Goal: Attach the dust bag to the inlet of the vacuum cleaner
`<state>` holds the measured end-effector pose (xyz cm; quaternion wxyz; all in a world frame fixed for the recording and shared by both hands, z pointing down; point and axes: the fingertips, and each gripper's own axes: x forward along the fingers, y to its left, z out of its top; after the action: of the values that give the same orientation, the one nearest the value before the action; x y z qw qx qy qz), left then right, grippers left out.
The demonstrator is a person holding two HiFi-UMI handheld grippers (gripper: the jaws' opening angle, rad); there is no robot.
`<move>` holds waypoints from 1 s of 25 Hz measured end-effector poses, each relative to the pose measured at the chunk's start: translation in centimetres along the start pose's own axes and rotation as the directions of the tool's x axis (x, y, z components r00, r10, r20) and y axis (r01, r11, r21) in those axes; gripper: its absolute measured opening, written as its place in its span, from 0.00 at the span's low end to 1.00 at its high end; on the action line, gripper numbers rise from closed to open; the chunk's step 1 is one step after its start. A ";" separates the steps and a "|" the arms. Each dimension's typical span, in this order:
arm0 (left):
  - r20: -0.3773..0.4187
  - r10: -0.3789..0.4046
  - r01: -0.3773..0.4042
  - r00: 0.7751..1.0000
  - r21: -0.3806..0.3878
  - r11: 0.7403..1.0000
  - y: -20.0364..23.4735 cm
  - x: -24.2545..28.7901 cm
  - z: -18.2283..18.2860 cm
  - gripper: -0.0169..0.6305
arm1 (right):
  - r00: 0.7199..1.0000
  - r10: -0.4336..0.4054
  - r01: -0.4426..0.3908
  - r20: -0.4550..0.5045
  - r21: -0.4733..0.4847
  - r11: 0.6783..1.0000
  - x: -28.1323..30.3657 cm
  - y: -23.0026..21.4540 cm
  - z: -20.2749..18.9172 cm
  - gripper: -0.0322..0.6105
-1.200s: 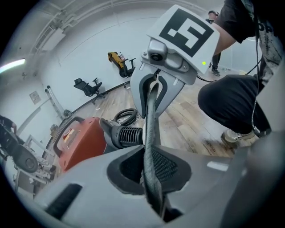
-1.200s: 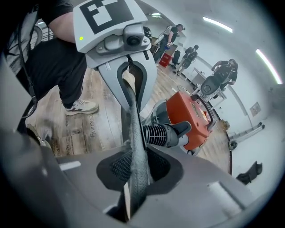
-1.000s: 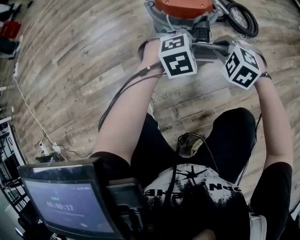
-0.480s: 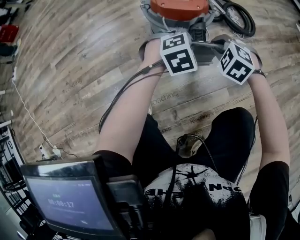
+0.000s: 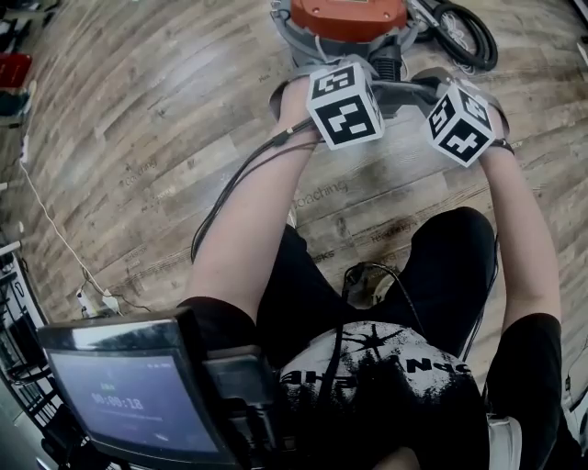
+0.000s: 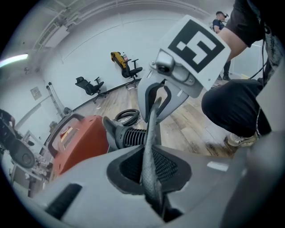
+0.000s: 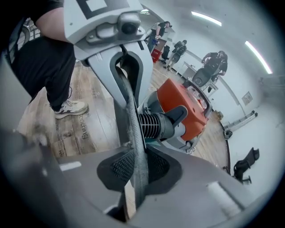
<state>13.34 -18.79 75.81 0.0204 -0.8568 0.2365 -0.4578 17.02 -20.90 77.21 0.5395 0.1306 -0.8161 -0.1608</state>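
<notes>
Clamped on bag (image 6: pixel 149 144) edge, held upright: left claw (image 6: pixel 150 171) and right claw (image 7: pixel 136 171); ribbed inlet (image 6: pixel 133 136) just ahead, between them.

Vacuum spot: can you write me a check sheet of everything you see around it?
Surface: wooden floor.
Job's things: orange vacuum on the floor; grey bag stretched edge-on in front of the ribbed inlet; cannot tell whether it is on.
Clutter: black hose coiled beside the vacuum.
Grippers: left gripper and right gripper both shut on the bag.
Cables: white cable running to a power strip; black cable beside the left forearm.
Surroundings: chairs and people by the far walls.
</notes>
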 end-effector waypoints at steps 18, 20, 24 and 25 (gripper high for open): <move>0.052 -0.009 0.011 0.999 -0.025 1.000 1.0 -0.6 2.3 0.08 | 0.999 0.018 -0.016 -0.035 0.045 0.999 -0.1 -0.8 -1.0 0.11; 0.065 -0.012 0.015 0.998 -0.042 0.999 1.0 -0.4 2.5 0.08 | 0.999 0.022 -0.019 -0.042 0.057 0.998 0.4 -0.8 -1.2 0.11; 0.062 -0.010 0.017 0.998 -0.120 0.993 1.5 -0.1 1.2 0.09 | 0.998 0.027 -0.026 -0.052 0.014 1.000 0.5 -0.7 -0.7 0.11; 0.054 -0.014 0.022 0.998 -0.152 0.988 1.4 -0.1 0.6 0.10 | 0.998 0.025 -0.026 -0.057 -0.013 1.000 0.3 -0.7 -0.4 0.11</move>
<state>13.20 -20.12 75.04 -0.0435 -0.8697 0.2624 -0.4158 17.29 -21.66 77.30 0.5654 0.1210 -0.8008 -0.1559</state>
